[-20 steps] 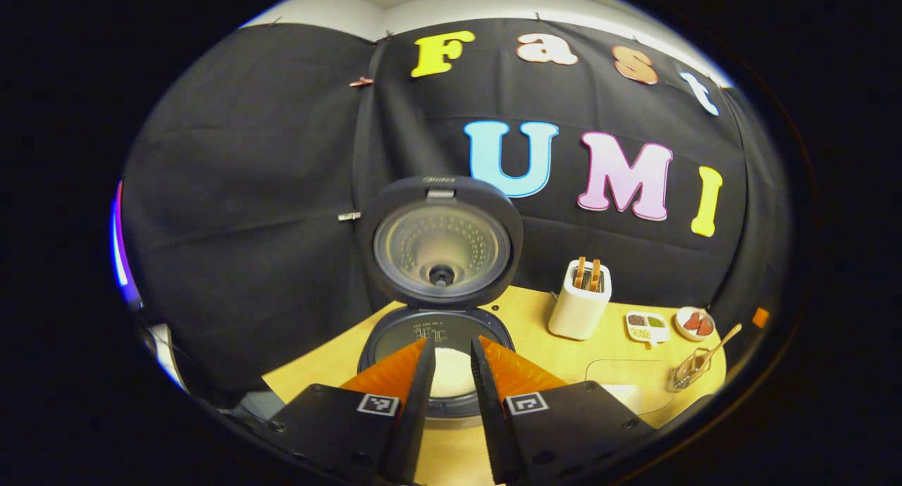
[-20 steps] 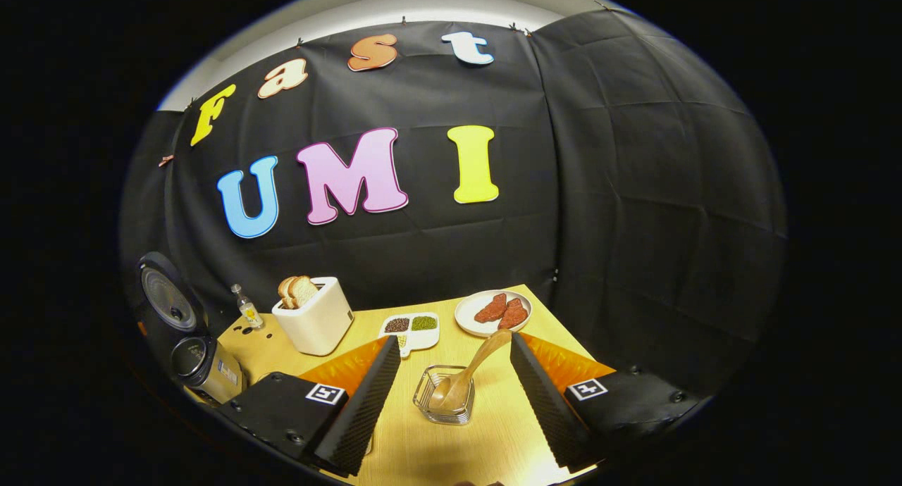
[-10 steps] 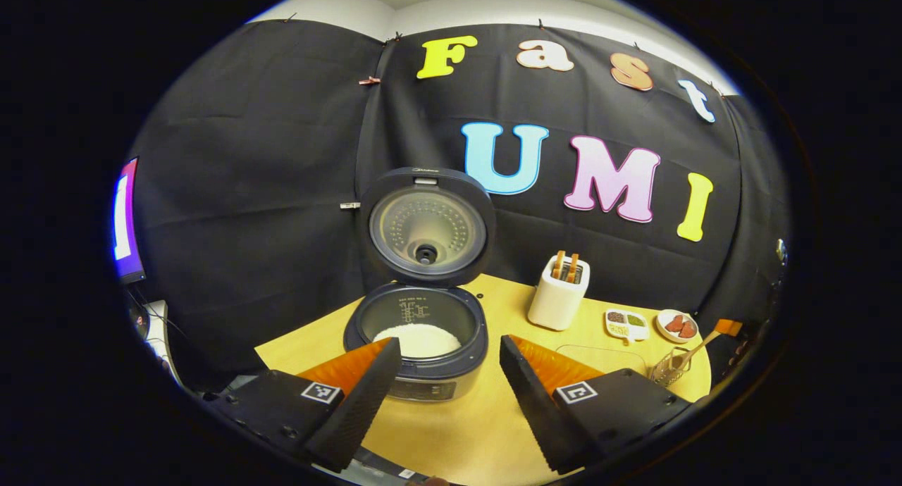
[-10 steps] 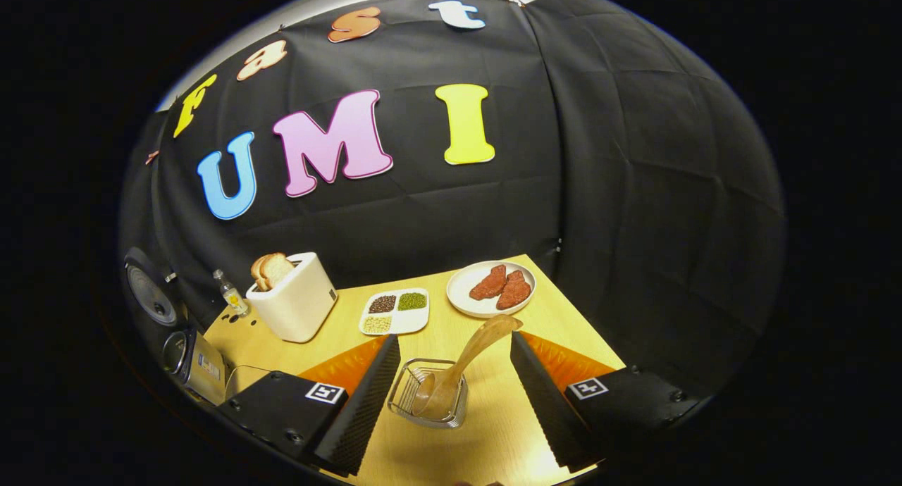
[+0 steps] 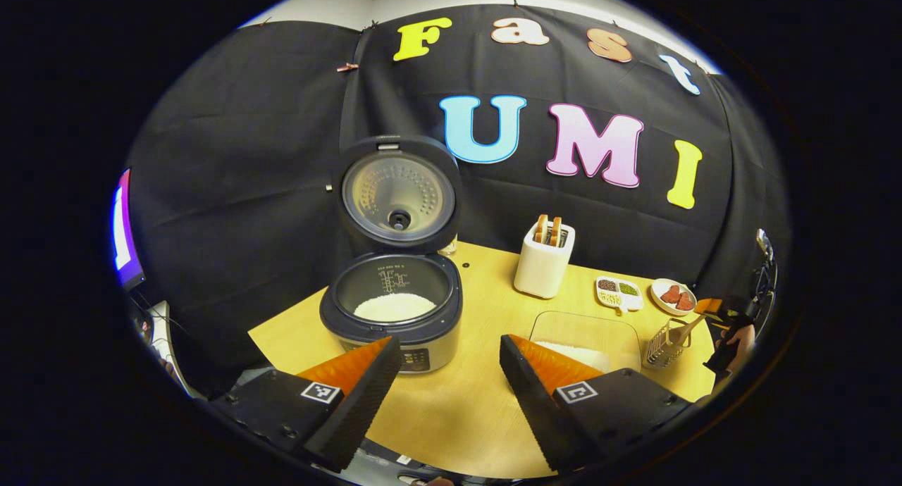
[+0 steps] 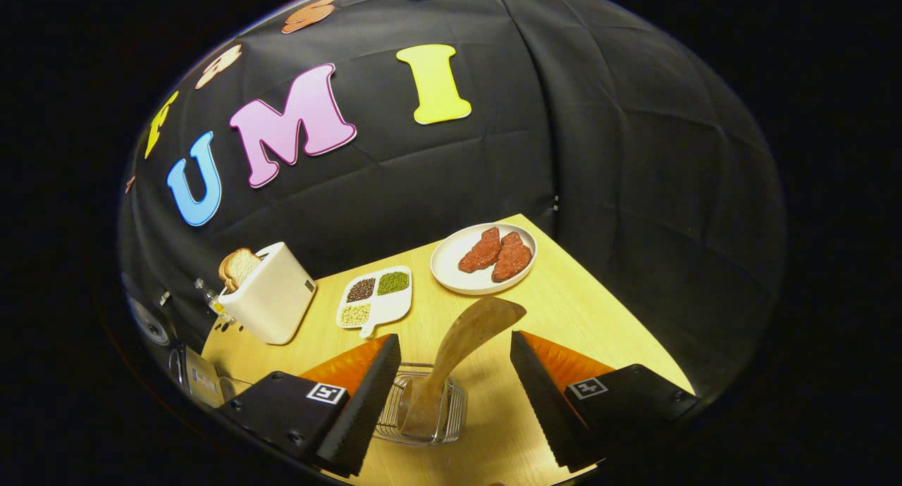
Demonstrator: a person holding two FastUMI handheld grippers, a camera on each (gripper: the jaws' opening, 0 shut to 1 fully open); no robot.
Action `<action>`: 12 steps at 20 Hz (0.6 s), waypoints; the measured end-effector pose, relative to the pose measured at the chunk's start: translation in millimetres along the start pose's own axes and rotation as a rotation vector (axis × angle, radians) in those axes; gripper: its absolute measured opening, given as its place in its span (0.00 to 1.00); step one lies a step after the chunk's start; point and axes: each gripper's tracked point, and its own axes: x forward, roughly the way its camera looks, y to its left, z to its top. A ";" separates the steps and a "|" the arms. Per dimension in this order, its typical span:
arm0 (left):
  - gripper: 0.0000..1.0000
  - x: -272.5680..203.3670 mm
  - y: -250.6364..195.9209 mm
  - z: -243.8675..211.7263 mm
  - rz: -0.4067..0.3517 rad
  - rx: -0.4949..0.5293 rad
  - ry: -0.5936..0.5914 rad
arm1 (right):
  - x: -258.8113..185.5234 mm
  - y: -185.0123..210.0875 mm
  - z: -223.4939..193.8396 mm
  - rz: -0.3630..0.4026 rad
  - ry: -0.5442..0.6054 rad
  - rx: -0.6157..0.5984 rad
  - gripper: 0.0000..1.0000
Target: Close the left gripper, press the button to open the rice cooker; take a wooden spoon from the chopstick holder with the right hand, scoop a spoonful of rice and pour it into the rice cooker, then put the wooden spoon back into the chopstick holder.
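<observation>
The rice cooker [image 5: 391,310] stands on the table with its lid [image 5: 398,194] raised upright and white rice in its pot. My left gripper [image 5: 444,363] is open, held back from the cooker's front with nothing between its fingers. A clear container of rice [image 5: 585,341] sits to the cooker's right. The wooden spoon [image 6: 461,345] leans in the wire chopstick holder [image 6: 423,415], its handle end up. My right gripper [image 6: 454,373] is open with the spoon's handle between its fingers, untouched. In the left gripper view the chopstick holder [image 5: 662,341] stands at far right, with the right gripper [image 5: 726,320] and a hand beside it.
A white toaster [image 6: 271,299] with bread stands at the back. A divided dish of beans [image 6: 373,296] and a plate with red pieces [image 6: 483,257] lie behind the holder. The table's right edge [image 6: 620,317] is close. A lit screen [image 5: 123,229] glows at far left.
The left gripper opened and drew back from the cooker, which now looks smaller and farther. The right gripper came down and forward around the spoon's handle.
</observation>
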 end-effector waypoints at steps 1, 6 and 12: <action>0.95 1.8 -3.8 -2.8 -0.004 -0.007 0.006 | 6.2 4.0 -2.2 0.013 0.009 0.011 0.97; 0.95 7.8 -20.0 -15.0 -0.039 0.031 0.037 | 27.8 7.0 -7.3 -0.004 0.036 0.079 0.55; 0.96 12.2 -38.5 -19.8 -0.088 0.027 0.049 | 26.8 3.0 -16.4 -0.056 0.125 0.213 0.19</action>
